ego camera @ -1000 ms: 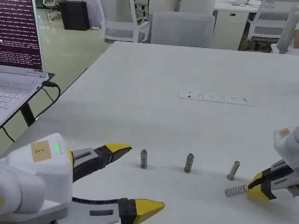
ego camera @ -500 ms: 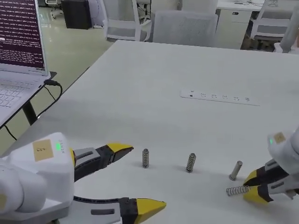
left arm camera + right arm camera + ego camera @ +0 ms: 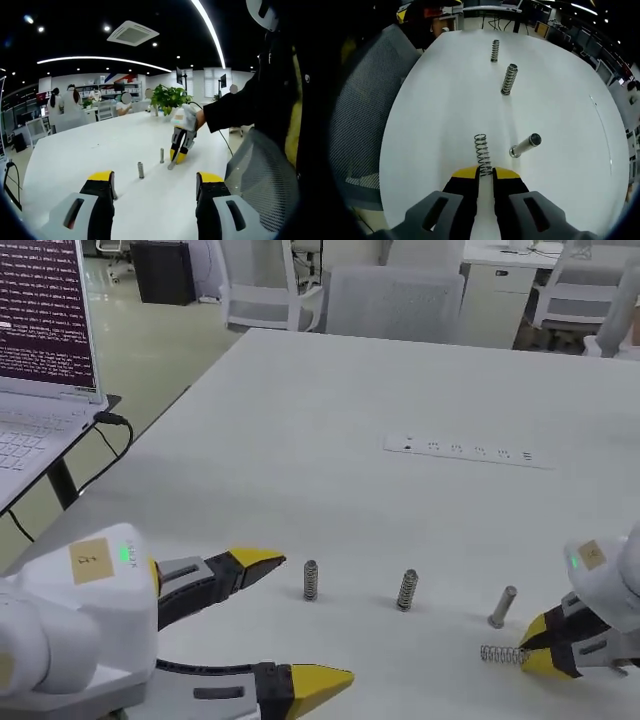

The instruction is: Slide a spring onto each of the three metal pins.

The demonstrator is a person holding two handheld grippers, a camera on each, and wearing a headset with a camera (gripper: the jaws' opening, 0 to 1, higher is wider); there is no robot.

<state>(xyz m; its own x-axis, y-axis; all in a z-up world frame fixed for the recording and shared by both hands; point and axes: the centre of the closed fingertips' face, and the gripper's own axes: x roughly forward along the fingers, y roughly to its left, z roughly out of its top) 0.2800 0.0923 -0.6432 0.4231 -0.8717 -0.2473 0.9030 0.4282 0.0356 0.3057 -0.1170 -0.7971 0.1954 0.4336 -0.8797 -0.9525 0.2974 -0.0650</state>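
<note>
The laptop (image 3: pixel 45 350) at the left of the head view showed lines of pale text on a dark purple screen, too small to read. A yellowish sticker (image 3: pixel 88 561) on the left gripper (image 3: pixel 300 620) bore a dark mark that could not be made out either, with a green light lit beside it. On the white table (image 3: pixel 330 410) three metal pins stood in a row. The left pin (image 3: pixel 310 580) and the middle pin (image 3: pixel 406 590) each already wore a grey coil, while the bare pin (image 3: pixel 502 607) was a smooth, shiny post leaning a little. The loose spring (image 3: pixel 502 653) lay flat on the table just in front of the bare pin, thin, silvery and openly wound. The right gripper (image 3: pixel 535 645) had its yellow-tipped jaws drawn nearly together, pinching the spring's near end. The right gripper view made that grasp plain: the loose spring (image 3: pixel 481 150) ran out from between the jaws of the right gripper (image 3: pixel 485 172), apart from the bare pin (image 3: pixel 525 145), and a mesh chair (image 3: pixel 367 125) stood at the table's edge. The left gripper (image 3: pixel 156 177) hung with its jaws spread wide and nothing between them. Its own view showed the right gripper (image 3: pixel 179 152) tipped down onto the table, a potted plant (image 3: pixel 169 97) and seated people beyond. The head view showed a white power strip (image 3: pixel 465 452) lying farther back.
</note>
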